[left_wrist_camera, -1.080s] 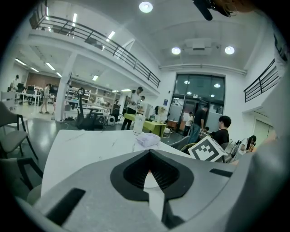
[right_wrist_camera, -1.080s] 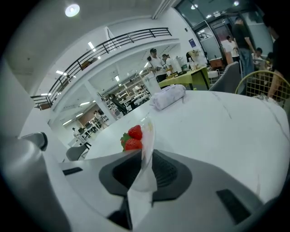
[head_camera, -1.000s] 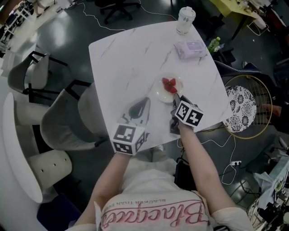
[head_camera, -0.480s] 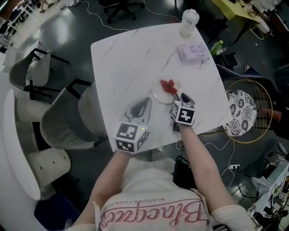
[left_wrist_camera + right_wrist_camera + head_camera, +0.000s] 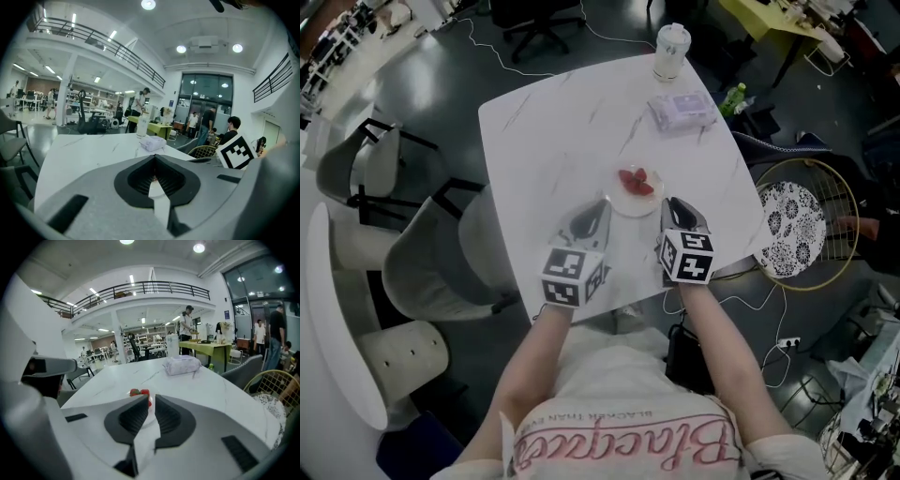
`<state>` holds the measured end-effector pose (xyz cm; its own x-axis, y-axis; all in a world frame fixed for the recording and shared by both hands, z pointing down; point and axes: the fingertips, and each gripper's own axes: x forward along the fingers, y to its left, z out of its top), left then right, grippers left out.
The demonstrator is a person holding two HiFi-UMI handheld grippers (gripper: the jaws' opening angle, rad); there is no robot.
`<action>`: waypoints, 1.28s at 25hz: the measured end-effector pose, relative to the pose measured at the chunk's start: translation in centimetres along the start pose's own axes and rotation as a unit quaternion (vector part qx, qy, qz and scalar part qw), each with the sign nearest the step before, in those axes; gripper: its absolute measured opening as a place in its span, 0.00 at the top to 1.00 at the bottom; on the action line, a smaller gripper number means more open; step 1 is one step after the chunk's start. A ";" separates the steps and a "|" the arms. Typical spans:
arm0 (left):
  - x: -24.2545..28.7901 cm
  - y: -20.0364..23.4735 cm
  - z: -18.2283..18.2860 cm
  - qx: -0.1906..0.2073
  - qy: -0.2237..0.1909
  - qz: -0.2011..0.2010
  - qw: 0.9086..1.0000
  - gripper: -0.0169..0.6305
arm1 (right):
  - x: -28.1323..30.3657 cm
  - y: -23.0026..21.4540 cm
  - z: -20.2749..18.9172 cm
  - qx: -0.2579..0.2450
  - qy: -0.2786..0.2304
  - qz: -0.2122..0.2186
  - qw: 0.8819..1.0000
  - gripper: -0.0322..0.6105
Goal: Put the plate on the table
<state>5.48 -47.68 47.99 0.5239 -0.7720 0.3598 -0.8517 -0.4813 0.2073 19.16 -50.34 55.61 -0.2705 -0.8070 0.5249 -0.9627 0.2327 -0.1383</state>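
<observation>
A small white plate (image 5: 624, 200) with red strawberries (image 5: 636, 180) lies flat on the white marble table (image 5: 544, 131), near its middle. My right gripper (image 5: 674, 206) is just right of the plate and apart from it. Its jaws are closing, with a narrow gap and nothing between them. In the right gripper view the strawberries (image 5: 139, 392) show just beyond the jaw tips (image 5: 152, 399). My left gripper (image 5: 600, 208) rests left of the plate, jaws together and empty. From the left gripper view its tips (image 5: 154, 157) meet.
A lidded cup (image 5: 672, 42) and a pack of tissues (image 5: 682, 111) stand at the table's far right. Grey chairs (image 5: 441, 258) are on the left. A round wire chair with a patterned cushion (image 5: 797, 220) sits on the right. People move about in the hall behind.
My right gripper has drawn back from the plate's rim toward the near table edge, leaving the plate on the table. The left gripper edged forward beside the plate.
</observation>
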 end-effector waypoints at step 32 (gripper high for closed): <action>-8.1 -10.2 10.9 0.160 -0.135 -0.066 0.976 0.97 | -21.0 10.3 13.5 -0.088 -0.214 0.144 0.962 0.95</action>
<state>10.05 -41.07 33.12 0.6496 -0.7552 0.0880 -0.7517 -0.6553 -0.0743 14.79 -38.33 31.79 -0.5414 -0.8362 0.0869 -0.8407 0.5379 -0.0622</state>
